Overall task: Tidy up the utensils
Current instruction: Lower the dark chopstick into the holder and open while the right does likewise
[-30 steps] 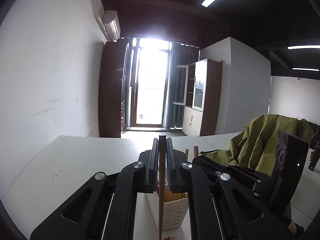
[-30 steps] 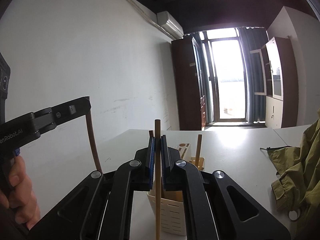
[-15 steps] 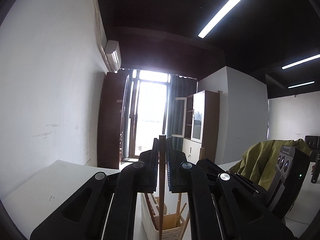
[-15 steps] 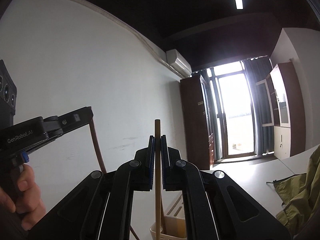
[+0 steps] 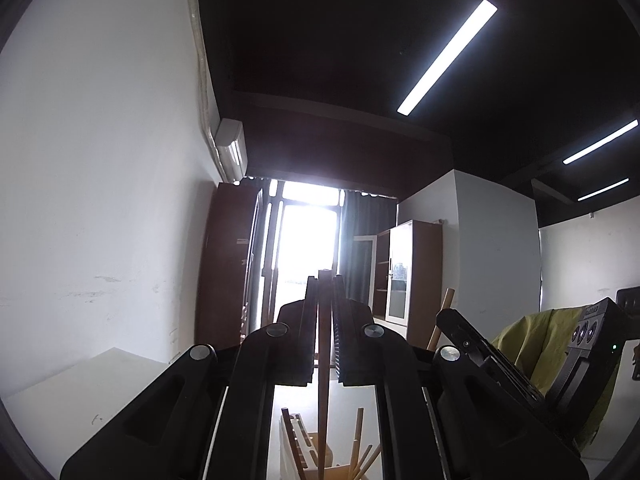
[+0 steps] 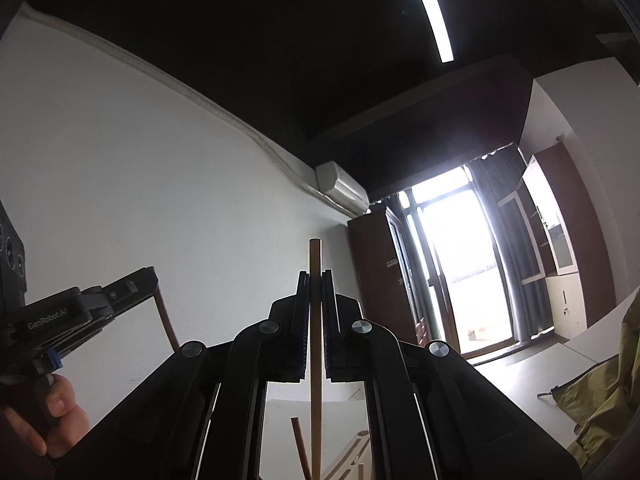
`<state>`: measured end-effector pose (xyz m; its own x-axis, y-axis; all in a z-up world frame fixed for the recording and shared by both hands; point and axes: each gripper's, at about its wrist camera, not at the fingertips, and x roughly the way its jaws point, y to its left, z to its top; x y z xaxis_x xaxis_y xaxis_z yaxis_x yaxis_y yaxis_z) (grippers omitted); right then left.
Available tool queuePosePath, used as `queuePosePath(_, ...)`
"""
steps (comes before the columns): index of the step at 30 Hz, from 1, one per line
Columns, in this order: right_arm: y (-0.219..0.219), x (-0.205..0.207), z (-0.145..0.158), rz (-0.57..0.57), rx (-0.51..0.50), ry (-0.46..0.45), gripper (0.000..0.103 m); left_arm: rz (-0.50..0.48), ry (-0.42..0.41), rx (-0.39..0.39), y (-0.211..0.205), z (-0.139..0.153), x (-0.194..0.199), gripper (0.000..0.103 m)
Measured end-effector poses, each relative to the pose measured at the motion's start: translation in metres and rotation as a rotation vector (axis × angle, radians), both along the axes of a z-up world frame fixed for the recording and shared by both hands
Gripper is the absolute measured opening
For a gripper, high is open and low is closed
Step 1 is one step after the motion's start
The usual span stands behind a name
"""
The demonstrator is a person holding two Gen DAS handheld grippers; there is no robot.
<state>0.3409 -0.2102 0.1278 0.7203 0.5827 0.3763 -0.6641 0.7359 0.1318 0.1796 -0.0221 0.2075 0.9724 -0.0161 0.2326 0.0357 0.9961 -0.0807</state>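
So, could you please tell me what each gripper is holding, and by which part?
Each is shut on a thin wooden stick near its top end: left gripper on the darker stick, right gripper on the lighter one.

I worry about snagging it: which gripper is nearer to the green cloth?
Right. The green cloth lies to the right of the right gripper; the left gripper is beyond it, further left.

Brown wooden stick (image 5: 324,360), white holder (image 5: 289,456), olive-green cloth (image 5: 536,344)
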Motion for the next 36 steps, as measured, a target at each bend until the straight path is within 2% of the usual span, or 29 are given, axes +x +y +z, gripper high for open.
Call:
queuePosePath(7,0.015,0.013,-0.015,-0.023,-0.047,0.022,0.007,-0.004,0.059,0.020,-0.004,-0.017,0.030,0.006)
queuePosePath(16,0.032,0.030,-0.033,-0.035,-0.144,0.093,0.007,-0.018,0.219,0.017,0.003,-0.045,0.067,0.006)
queuePosePath(23,0.038,0.039,-0.042,-0.041,-0.208,0.144,0.007,-0.013,0.299,0.040,0.005,-0.065,0.077,0.006)
queuePosePath(36,0.043,0.040,-0.058,-0.057,-0.259,0.218,0.007,-0.045,0.428,0.013,0.020,-0.082,0.094,0.007)
